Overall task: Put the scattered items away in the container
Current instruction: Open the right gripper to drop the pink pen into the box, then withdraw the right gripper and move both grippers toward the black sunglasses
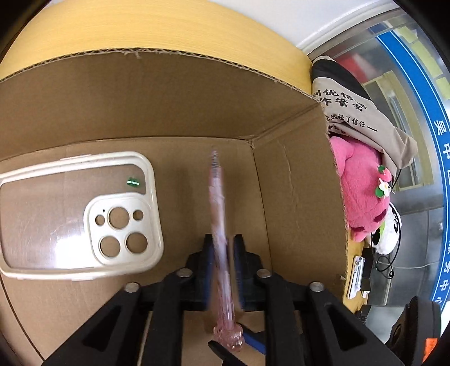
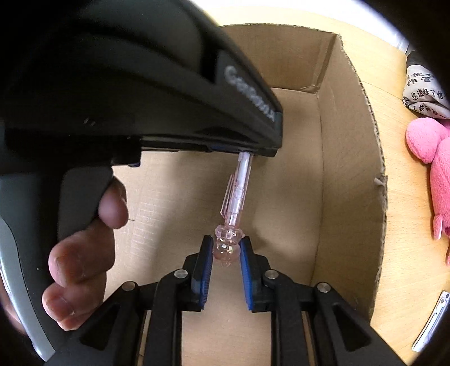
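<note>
Inside the cardboard box [image 1: 168, 107], beside a phone case [image 1: 76, 216], the right tool [image 2: 225, 247] clamps a pink pen's [image 1: 220, 225] end while the left tool [image 1: 223, 245] stands released around it.

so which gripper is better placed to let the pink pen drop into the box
Right. The right gripper pinches the pink pen's cap end over the cardboard box; the left gripper's jaws stand apart around the barrel.

Box [image 1: 295, 183] on table [image 1: 168, 25]. In box, on floor: phone case [image 1: 76, 216], left of pen [image 1: 219, 214]. Pen between left gripper [image 1: 223, 247] jaws, top end between right gripper [image 2: 225, 247] jaws, over box floor. Outside box, right: plush toy [image 1: 362, 191], with bag [image 1: 351, 112] behind it and clip [image 1: 355, 276] before it, all on table.
</note>
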A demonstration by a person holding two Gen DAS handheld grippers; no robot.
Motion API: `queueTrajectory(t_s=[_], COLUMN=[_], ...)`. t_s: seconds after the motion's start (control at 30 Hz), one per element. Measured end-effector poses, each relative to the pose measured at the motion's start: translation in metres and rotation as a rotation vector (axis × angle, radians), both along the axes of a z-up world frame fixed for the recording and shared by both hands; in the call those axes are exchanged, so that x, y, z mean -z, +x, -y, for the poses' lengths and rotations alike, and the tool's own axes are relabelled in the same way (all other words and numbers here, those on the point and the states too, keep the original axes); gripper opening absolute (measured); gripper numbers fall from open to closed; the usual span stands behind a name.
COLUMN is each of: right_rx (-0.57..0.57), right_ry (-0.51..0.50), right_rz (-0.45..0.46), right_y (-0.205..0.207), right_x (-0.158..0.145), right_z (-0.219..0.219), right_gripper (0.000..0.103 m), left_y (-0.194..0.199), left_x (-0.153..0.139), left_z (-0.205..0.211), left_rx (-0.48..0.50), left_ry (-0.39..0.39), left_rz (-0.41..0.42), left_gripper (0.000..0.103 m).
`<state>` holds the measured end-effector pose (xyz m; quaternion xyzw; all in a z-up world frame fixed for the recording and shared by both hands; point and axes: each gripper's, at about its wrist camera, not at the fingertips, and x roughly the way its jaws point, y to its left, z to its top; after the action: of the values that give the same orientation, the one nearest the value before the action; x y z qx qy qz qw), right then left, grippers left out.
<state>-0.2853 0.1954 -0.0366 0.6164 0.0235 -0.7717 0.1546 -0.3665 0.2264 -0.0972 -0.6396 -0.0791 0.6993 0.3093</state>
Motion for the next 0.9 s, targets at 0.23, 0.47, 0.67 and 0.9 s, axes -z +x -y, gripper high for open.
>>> queueTrajectory(t_s=[0.23,0.47,0.67,0.9], right_rx=[0.013,0.003,0.046,0.106], right_ry=[-0.018,-0.073,-0.084,-0.024], right_rz=[-0.097,-0.370,-0.548,-0.626], right_y=[0.024,0.111,0.186,0.253], right_x=[-0.028,-0.094,-0.119,-0.125], right_z=[-0.008,-0.023,-0.019,-0.020], right_gripper=[0.039,0.074,0.080,0.080], left_y=[0.021,0.103,0.210,0.307], left_x=[-0.059,-0.157,-0.201,-0.181], left_z=[0.026,0.105,0.188,0.232], left_rx=[-0.017,-0.096,-0.255,-0.321], left_ry=[0.004,-0.081,-0.131,-0.228], left_rz=[-0.166,-0.573,-0.854,-0.939], left_gripper=[0.068,0.085,0.103,0.103])
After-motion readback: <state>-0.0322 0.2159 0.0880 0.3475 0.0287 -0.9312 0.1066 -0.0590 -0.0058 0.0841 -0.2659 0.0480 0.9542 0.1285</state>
